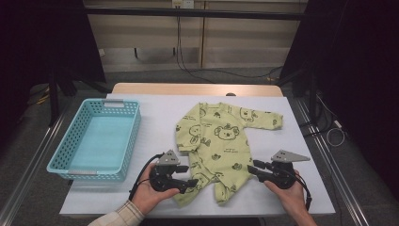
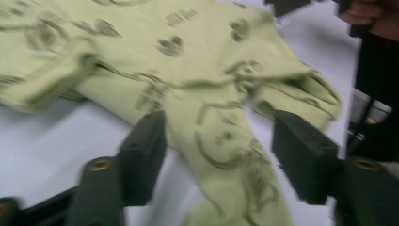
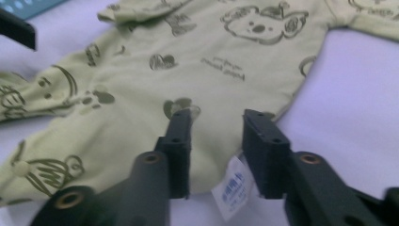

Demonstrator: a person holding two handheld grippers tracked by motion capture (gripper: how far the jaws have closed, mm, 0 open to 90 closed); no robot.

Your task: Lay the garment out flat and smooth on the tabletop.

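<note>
Low over the table, both hands aim open claws at the romper [image 1: 221, 141].

even overhead light falls on the white counter [image 1: 301, 141], with dark surroundings and only soft shadows. the left gripper view is smeared by motion blur across the romper [image 2: 197, 75]; the right gripper view is sharper beyond its claw, softer near it.
</note>
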